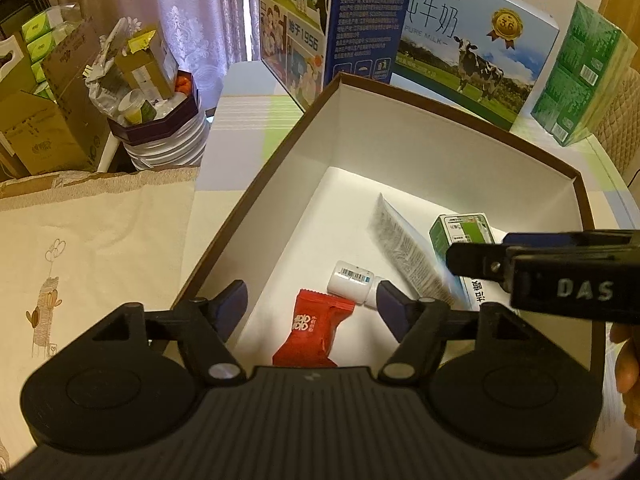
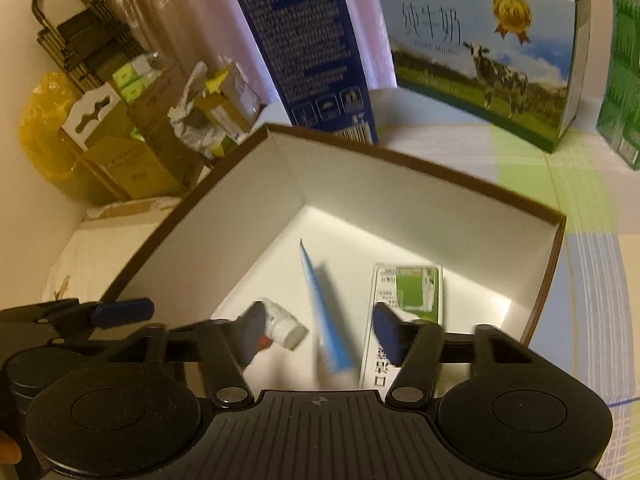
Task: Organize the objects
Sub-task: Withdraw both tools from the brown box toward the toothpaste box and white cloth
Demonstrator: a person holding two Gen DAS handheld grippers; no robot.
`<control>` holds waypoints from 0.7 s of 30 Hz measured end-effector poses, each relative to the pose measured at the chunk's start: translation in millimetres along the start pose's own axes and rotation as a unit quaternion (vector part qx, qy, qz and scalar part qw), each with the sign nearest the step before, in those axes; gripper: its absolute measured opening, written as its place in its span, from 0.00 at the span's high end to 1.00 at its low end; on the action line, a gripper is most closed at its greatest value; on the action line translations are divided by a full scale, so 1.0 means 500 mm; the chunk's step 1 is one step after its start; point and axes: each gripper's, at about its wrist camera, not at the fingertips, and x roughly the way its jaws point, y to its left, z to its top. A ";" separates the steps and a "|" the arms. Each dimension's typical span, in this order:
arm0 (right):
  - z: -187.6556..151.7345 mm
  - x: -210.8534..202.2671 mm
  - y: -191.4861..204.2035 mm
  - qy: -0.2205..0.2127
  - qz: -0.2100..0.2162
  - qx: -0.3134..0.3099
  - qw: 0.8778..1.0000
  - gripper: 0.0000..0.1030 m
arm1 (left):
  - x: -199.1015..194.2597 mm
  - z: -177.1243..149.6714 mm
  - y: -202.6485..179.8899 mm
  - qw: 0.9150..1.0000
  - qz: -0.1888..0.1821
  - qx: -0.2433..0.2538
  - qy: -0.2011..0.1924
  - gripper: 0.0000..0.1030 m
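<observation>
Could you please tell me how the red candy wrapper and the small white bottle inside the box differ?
The red candy wrapper is flat, crinkled and bright red with white print; the small white bottle is a rounded, rigid cylinder, white with a barcode label. The wrapper lies nearest the left gripper, the bottle just beyond it, on its side. Both rest on the floor of the brown-rimmed box, held by neither gripper.

The right gripper is seen with its fingers spread apart above an open brown-rimmed box on the desk. Inside the box a small white bottle, a blurred blue tube and a green-and-white carton are seen. Milk cartons are stood behind the box.
</observation>
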 end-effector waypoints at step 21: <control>-0.014 -0.068 0.001 -0.025 -0.006 -0.009 1.000 0.26 | -0.065 -0.016 0.000 1.000 -0.002 -0.017 -0.020 0.17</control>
